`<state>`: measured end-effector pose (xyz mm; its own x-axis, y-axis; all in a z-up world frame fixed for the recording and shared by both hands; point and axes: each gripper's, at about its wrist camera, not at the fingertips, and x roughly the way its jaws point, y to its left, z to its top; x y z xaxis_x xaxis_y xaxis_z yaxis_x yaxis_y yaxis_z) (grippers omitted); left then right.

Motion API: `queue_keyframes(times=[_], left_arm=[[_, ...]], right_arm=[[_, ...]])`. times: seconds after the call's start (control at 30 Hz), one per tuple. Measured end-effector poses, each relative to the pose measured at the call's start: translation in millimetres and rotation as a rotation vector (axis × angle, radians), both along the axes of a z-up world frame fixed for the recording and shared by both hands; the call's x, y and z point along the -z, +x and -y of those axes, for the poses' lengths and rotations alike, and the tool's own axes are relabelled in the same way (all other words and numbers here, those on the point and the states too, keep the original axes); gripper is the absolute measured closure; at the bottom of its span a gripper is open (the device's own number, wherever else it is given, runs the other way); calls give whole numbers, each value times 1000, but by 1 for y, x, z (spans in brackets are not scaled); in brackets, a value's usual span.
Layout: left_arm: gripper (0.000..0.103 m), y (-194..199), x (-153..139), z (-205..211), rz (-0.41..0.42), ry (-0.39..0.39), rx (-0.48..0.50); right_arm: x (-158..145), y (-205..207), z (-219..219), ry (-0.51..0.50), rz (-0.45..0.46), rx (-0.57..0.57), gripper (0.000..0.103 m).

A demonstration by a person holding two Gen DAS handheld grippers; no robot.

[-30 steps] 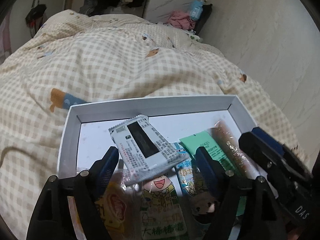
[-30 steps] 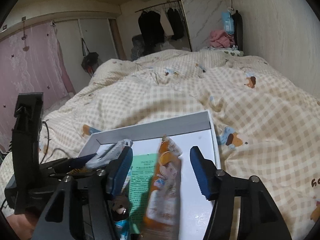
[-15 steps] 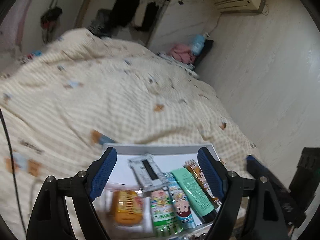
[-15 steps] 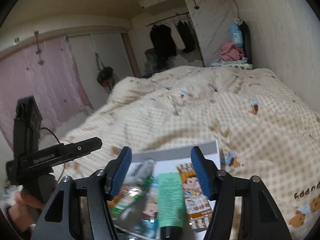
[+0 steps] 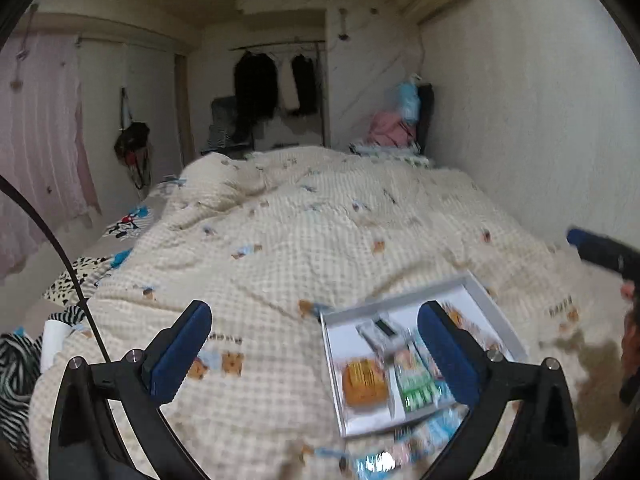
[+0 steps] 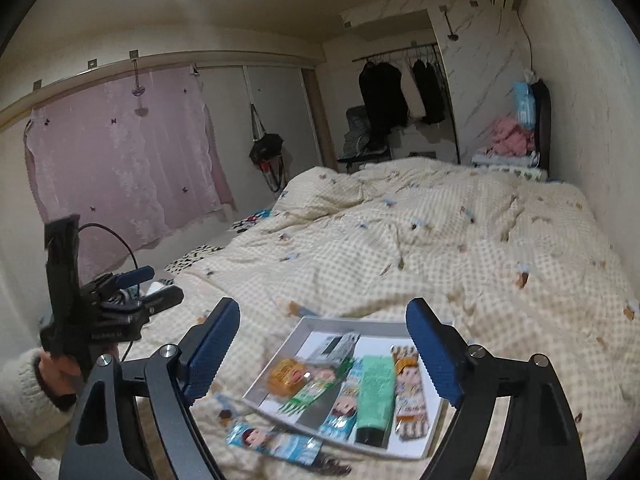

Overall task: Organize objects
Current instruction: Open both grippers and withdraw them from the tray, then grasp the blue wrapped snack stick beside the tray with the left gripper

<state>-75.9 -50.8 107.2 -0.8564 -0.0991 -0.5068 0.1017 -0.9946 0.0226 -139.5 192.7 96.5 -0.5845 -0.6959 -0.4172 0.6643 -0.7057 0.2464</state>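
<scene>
A white shallow tray point(image 6: 360, 323) lies on the checked duvet, holding an orange packet point(image 6: 286, 376), a grey sachet point(image 6: 336, 346), a green tube point(image 6: 374, 390) and cartoon-printed packets point(image 6: 408, 396). One blue cartoon packet point(image 6: 276, 442) lies on the duvet just outside the tray's near edge. My right gripper point(image 6: 323, 354) hovers above the tray, its jaws opening with nothing between them. My left gripper point(image 5: 316, 350) is raised to the left of the tray point(image 5: 400, 305), its jaws also opening and empty. In the right wrist view the left gripper point(image 6: 160, 284) sits at far left.
The cream checked duvet point(image 6: 440, 240) covers the whole bed. A white wall point(image 5: 540, 140) runs along its right side. Pink clothes and a blue bag point(image 6: 516, 136) sit at the bed's far end. A pink curtain point(image 6: 120, 168) and zebra-print cloth point(image 5: 16, 364) are at left.
Both grippers have risen and drawn back from the tray, which now looks small and low. Both pairs of jaws stand wider. The left gripper has swung left, off the tray.
</scene>
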Motion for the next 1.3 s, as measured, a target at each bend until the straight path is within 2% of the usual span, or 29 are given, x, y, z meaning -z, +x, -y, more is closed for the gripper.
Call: queue_keyframes(times=[0.1,0.23,0.43,0.5,0.6,0.67,0.77,0.9,1.13,1.2,1.3], left_arm=[[0,9,14,-10,76,72,92],[0,16,36,-19,142,138,177],[0,22,81,-27,248,198,222],[0,18,102,-33,311,206,244],[0,2,133,-51,477,160,262],[0,-4,150,-62,545,113,267],[0,-5,164,-72,603,48,266],[0,-3,164,-75,600,41,263],[0,-4,166,-74,612,27,255],[0,-6,163,-74,585,-14,230],[6,-8,156,-79,535,-92,229]], right_arm=[[11,3,-5,-23,49,-15,0],[33,21,-11,23,20,-9,0],[78,28,-21,67,110,-17,0],[99,27,-22,75,140,-36,0],[131,15,-6,176,234,-66,0],[144,15,6,243,261,-88,0],[151,23,20,314,242,-125,0],[153,31,26,366,209,-132,0],[155,20,19,334,246,-99,0],[156,19,20,337,248,-98,0],[155,20,21,342,244,-101,0]])
